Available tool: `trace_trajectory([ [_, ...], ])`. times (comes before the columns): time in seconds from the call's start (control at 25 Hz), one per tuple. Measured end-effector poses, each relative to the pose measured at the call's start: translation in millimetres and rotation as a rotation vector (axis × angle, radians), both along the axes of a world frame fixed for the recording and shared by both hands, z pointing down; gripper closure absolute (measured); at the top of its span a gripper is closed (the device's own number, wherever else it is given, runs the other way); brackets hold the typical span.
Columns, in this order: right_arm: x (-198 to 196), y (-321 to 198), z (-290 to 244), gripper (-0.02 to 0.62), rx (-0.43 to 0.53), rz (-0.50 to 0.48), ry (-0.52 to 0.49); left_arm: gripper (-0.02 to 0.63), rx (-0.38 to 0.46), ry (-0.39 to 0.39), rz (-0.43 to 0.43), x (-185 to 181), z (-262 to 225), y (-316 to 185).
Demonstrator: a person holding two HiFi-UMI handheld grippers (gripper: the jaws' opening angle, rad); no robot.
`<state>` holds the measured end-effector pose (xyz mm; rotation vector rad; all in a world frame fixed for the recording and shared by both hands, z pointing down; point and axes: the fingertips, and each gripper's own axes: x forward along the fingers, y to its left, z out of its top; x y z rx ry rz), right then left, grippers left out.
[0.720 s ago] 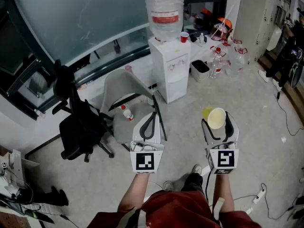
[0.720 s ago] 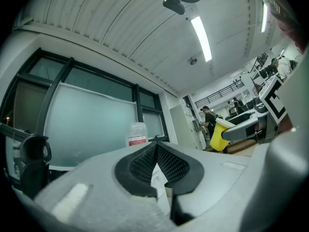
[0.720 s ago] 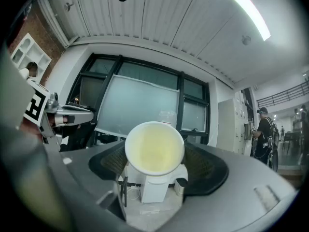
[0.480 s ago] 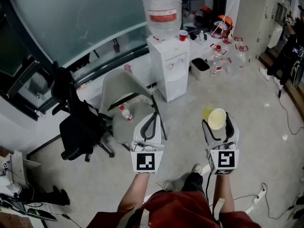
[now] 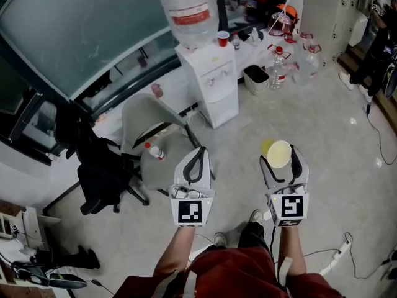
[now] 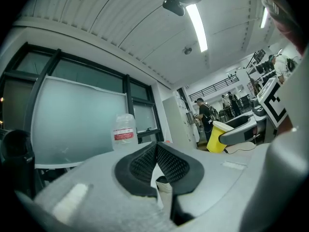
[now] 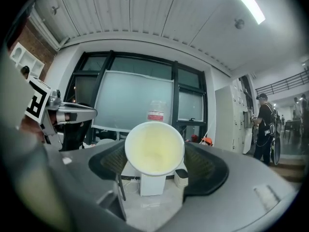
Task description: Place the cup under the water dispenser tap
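Note:
A yellow paper cup (image 5: 278, 154) lies on its side between the pads of my right gripper (image 5: 280, 160), which is shut on it; in the right gripper view the cup's open mouth (image 7: 154, 148) faces the camera. The white water dispenser (image 5: 208, 82) with a clear bottle (image 5: 188, 11) on top stands ahead across the floor, also seen behind the cup as the dispenser (image 7: 152, 182). My left gripper (image 5: 195, 164) is held level beside the right one, jaws shut and empty; its pads (image 6: 164, 166) meet.
A grey chair (image 5: 155, 135) holding a small bottle (image 5: 154, 151) and a black office chair (image 5: 102, 172) stand at left of the dispenser. A black bin (image 5: 255, 78) and several water jugs (image 5: 291, 67) sit to its right. A red cup (image 5: 223, 38) rests on the dispenser. Cables cross the floor.
The view has shifted, with the dispenser now further left and up in the head view. Both grippers keep their pose, the cup still held.

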<state>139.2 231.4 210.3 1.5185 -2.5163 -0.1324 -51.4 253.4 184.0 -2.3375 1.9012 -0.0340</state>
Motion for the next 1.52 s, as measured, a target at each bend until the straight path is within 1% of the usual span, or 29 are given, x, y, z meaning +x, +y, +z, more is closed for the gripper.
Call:
trace_trajectory([
  [0.24, 49.1, -40.3, 8.0, 0.239, -0.030, 0.002, 0.010, 0.609, 0.010, -0.033, 0.027, 53.3, -7.1, -45.4],
  [0.44, 94.1, -73.4, 2.0, 0.239, -0.016, -0.009, 0.011, 0.609, 0.032, -0.043, 0.031, 101.1, -19.9, -78.8],
  [0.56, 112.8, -91.0, 1.7, 0.239, -0.020, -0.021, 0.020, 0.609, 0.019, -0.047, 0.013, 117.5, -21.2, -94.4],
  [0.68, 126.0, -105.4, 5.6, 0.239, -0.051, -0.030, 0.031, 0.609, 0.024, -0.042, -0.004, 128.7, -24.9, -108.1],
  [0.8, 134.0, -118.9, 2.6, 0.239, -0.042, -0.043, 0.023, 0.609, 0.046, -0.051, -0.017, 136.9, -31.4, -121.0],
  [0.88, 139.0, -126.0, 2.7, 0.239, -0.048, -0.045, 0.019, 0.609, 0.041, -0.060, -0.025, 141.1, -30.8, -126.6],
  [1.04, 140.1, -142.9, 3.7, 0.239, -0.052, -0.057, 0.019, 0.609, 0.031, -0.048, -0.037, 143.6, -27.5, -140.3],
  [1.16, 134.7, -157.3, 10.8, 0.239, -0.055, -0.076, 0.031, 0.609, 0.042, -0.032, -0.046, 141.4, -21.6, -153.4],
  [1.32, 127.8, -175.9, 18.5, 0.239, -0.039, -0.095, 0.032, 0.609, 0.013, -0.044, -0.053, 137.7, -4.4, -170.8],
  [1.4, 119.0, -189.4, 19.8, 0.239, -0.024, -0.105, 0.039, 0.609, 0.025, -0.037, -0.052, 132.7, -0.1, -183.5],
  [1.52, 104.5, -211.2, 25.6, 0.239, -0.036, -0.117, 0.059, 0.609, 0.023, -0.029, -0.059, 120.5, 7.1, -204.2],
])
